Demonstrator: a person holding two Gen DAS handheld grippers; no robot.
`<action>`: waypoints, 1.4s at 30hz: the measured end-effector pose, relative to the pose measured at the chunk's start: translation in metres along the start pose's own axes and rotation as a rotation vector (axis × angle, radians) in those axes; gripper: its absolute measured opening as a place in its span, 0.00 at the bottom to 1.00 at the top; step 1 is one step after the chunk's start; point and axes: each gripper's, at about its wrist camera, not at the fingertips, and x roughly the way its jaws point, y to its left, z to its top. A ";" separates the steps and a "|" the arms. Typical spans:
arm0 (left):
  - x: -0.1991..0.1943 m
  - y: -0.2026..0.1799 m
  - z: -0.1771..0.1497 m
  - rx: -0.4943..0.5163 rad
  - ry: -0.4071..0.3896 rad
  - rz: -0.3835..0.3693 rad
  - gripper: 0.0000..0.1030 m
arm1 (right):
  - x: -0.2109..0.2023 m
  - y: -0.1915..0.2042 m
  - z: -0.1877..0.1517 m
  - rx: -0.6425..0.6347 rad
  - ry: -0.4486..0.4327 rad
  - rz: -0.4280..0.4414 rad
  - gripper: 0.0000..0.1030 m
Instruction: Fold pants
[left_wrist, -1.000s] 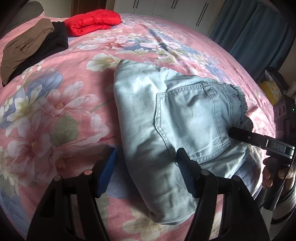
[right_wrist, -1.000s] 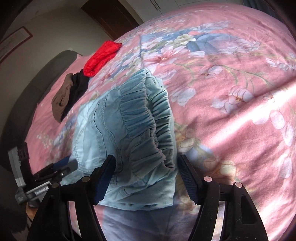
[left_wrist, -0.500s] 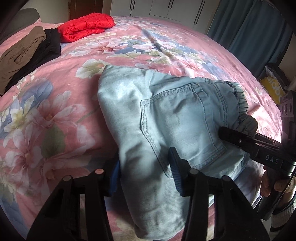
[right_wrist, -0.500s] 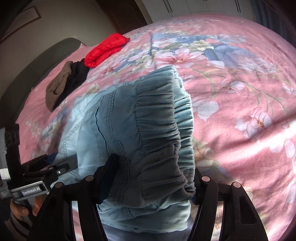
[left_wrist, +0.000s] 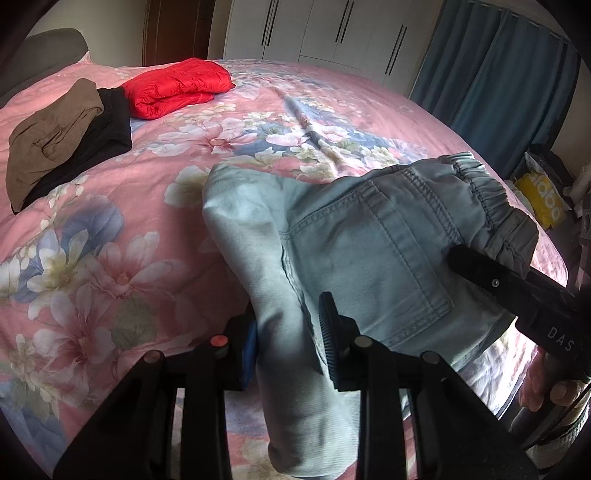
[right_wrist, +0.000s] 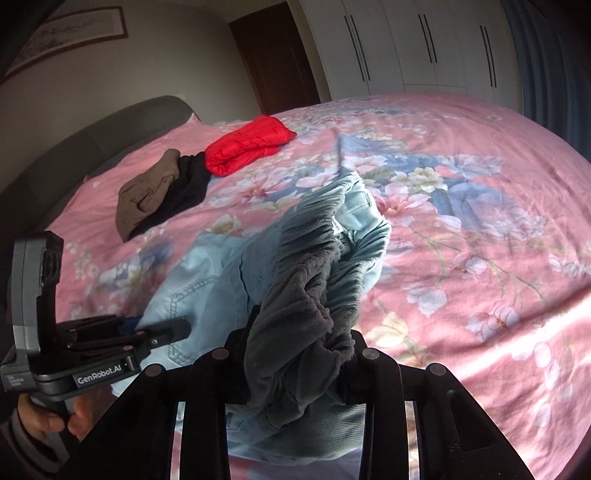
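Folded light blue jeans (left_wrist: 354, 243) with a back pocket and an elastic waistband are lifted off the pink floral bed. My left gripper (left_wrist: 288, 343) is shut on the folded leg edge of the jeans. My right gripper (right_wrist: 299, 354) is shut on the bunched waistband (right_wrist: 314, 280). The right gripper also shows in the left wrist view (left_wrist: 517, 291) at the waistband. The left gripper shows in the right wrist view (right_wrist: 159, 332) at the jeans' left side.
A folded red jacket (left_wrist: 177, 86) and a brown-and-black pile of clothes (left_wrist: 62, 133) lie at the far left of the bed (left_wrist: 92, 240). White wardrobes and blue curtains (left_wrist: 495, 74) stand behind. A yellow bag (left_wrist: 543, 199) sits off the right edge.
Both grippers have closed on the jeans, left on the fold edge and right on the waistband. The jeans have risen off the bed and both cameras have tilted up.
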 end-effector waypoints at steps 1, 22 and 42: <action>-0.002 0.000 0.003 0.002 -0.009 0.000 0.27 | -0.001 0.001 0.002 -0.003 -0.007 0.004 0.33; 0.000 0.027 0.054 0.011 -0.084 0.065 0.27 | 0.015 0.031 0.054 -0.123 -0.120 0.033 0.33; 0.023 0.048 0.082 0.008 -0.094 0.110 0.27 | 0.049 0.037 0.081 -0.156 -0.134 0.047 0.33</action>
